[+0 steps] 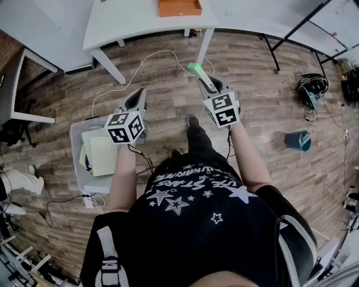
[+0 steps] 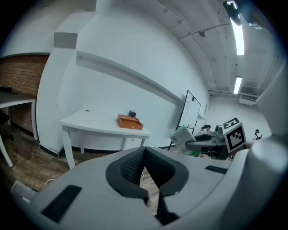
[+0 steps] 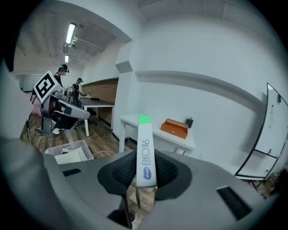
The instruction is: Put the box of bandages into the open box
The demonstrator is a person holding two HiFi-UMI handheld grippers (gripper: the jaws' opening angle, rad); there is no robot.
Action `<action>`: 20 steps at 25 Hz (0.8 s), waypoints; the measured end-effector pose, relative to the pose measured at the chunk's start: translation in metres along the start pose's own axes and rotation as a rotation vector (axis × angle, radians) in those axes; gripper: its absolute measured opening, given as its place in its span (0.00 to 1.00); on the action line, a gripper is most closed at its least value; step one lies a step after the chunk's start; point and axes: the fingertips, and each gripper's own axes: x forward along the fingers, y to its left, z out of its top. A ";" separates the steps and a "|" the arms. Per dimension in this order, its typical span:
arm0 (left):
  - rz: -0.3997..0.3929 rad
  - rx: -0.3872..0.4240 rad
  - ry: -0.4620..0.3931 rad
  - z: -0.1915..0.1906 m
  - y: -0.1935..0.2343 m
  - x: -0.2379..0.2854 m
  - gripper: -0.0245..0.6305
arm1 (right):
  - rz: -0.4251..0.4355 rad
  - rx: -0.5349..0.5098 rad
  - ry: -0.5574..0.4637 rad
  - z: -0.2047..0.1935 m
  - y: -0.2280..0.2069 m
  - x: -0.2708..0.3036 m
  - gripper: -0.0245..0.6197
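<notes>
right gripper (image 3: pixel 145 174): grey two-jaw tongs, jaws part-way closed, pads clamped on the flat sides of a slim white bandage box with a green end (image 3: pixel 145 148)
bandage box: upright between the pads, green end past the tips, in mid-air over the wood-plank floor (image 1: pixel 263 134)
left gripper (image 2: pixel 145 167): pads pressed together, nothing between
open orange box (image 1: pixel 179 7): on the white table (image 1: pixel 129 25), well apart from the bandage box
clear plastic bin (image 1: pixel 77 162): on the floor under the left gripper, papers inside

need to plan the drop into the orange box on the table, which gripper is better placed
Right. The right gripper is clamped on the box of bandages, and the open box sits on the table ahead. The left gripper has its jaws together, empty.
</notes>
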 end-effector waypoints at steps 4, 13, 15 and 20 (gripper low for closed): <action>-0.009 0.010 0.002 -0.003 -0.011 -0.003 0.07 | -0.002 -0.002 0.004 -0.004 0.000 -0.009 0.21; -0.018 0.031 -0.005 -0.003 -0.027 -0.015 0.07 | -0.006 -0.004 -0.006 -0.005 0.005 -0.025 0.21; -0.021 0.039 -0.004 -0.004 -0.030 -0.017 0.07 | -0.009 0.001 -0.009 -0.005 0.005 -0.027 0.21; -0.026 0.044 0.004 -0.005 -0.027 -0.023 0.07 | 0.005 0.012 -0.012 -0.004 0.011 -0.028 0.21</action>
